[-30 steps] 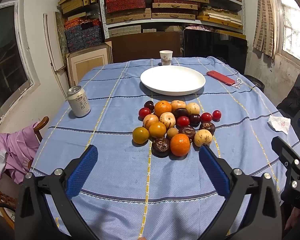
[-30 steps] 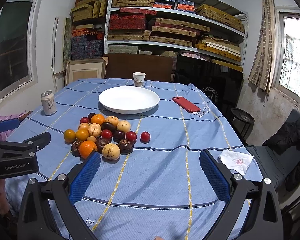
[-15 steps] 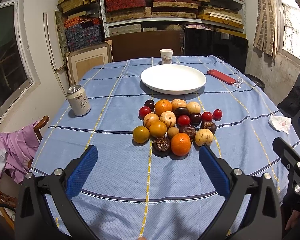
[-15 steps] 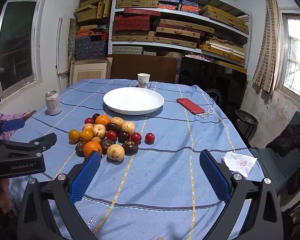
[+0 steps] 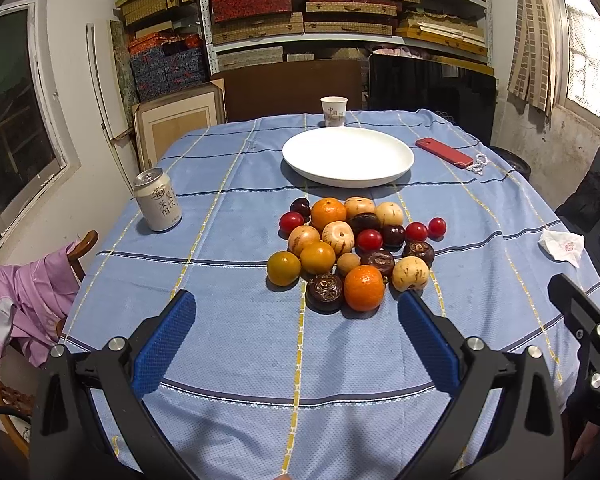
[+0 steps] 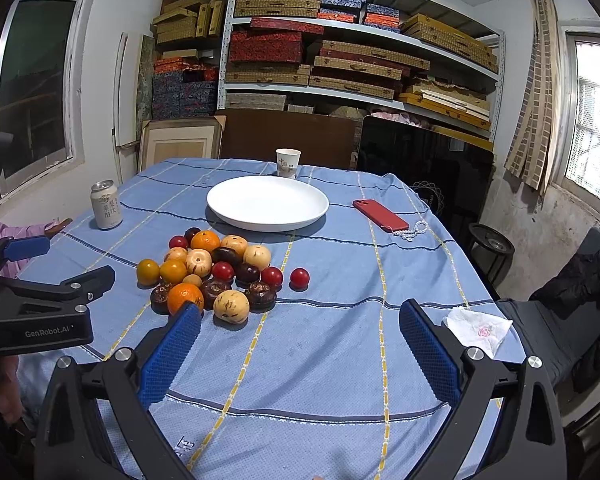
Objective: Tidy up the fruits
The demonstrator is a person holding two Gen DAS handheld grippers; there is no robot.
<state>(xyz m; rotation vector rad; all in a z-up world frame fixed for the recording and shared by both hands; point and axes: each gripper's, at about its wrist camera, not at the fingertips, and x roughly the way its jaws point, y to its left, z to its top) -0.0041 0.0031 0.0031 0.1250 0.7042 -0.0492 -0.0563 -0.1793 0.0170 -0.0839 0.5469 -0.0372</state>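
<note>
Nineteen or so small round fruits [image 5: 352, 252] are heaped in one tight cluster near the middle of the table [image 5: 228, 344], just in front of the plate [image 5: 348, 156]. Two bright oranges with dimpled skin are counted, one at the back [image 5: 328, 213] and one at the front [image 5: 363, 287]. Two smooth amber-yellow fruits [image 5: 284, 268] are seen on the left edge. Four glossy red cherry-like ones are counted, the outermost [image 6: 299, 278] lying slightly apart on the right. Several pale beige, speckled fruits [image 5: 410, 273] and several dark brown, wrinkled ones [image 5: 325, 292] are mixed in; their exact count cannot be told.

One plate is seen: white, round, shallow, glossy. Behind it one paper cup [image 5: 333, 111] is stood upright. One silver drink can [image 5: 157, 200] is stood upright, well to the left of the heap. One red phone [image 6: 380, 215] with a white bead string [image 6: 413, 229] is laid flat to the right of the plate. One crumpled white tissue [image 6: 478, 330] is seen at the right table edge. The table is covered by a blue woven cloth with yellow and dark stripes.

Left tongs [image 5: 296, 320] are held wide open with nothing between the blue ribbed pads, near the front of the heap. Right tongs [image 6: 300, 328] are likewise spread open and unloaded, over bare cloth to the right of the heap.
</note>
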